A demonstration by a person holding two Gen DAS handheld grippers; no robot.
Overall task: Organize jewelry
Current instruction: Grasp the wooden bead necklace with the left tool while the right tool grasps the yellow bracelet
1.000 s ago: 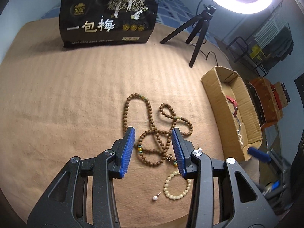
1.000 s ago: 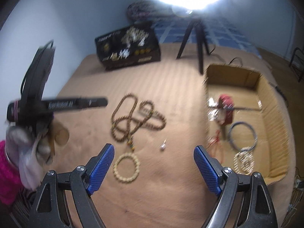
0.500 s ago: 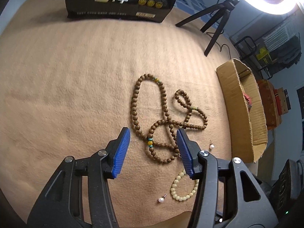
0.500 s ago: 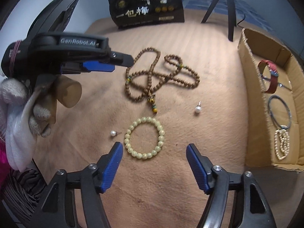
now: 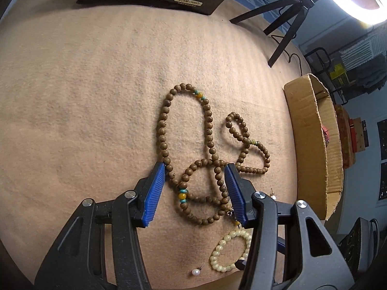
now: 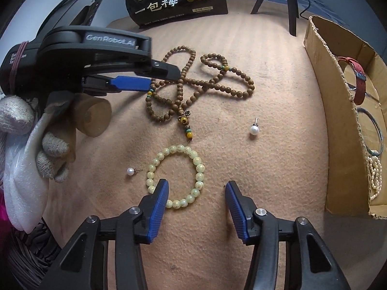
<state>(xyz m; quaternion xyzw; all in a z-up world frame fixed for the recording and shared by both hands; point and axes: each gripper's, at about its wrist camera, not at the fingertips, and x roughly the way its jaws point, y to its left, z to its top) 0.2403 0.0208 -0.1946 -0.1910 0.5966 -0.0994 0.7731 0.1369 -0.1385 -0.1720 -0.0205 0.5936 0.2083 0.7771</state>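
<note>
- Left wrist view: the left gripper has sunk toward the tan cloth-covered desk since a second ago; the wooden bead necklace now fills the middle of the picture. Its jaws have widened a little and stand released, straddling the near loops without pressing any bead.
- In the right wrist view the right gripper has also come down, over the pale bead bracelet. Its jaws are closing; the bracelet's near right arc lies between them, the left pad over its near left beads, not yet clenched on it.
- Two pearl earrings lie loose on the cloth, one left of the bracelet, one right.
- The cardboard box at the right already holds a red strap, a ring bangle and a pearl strand.
- Judged from this, both hands are set to pick up; four pieces remain outside the box.
</note>
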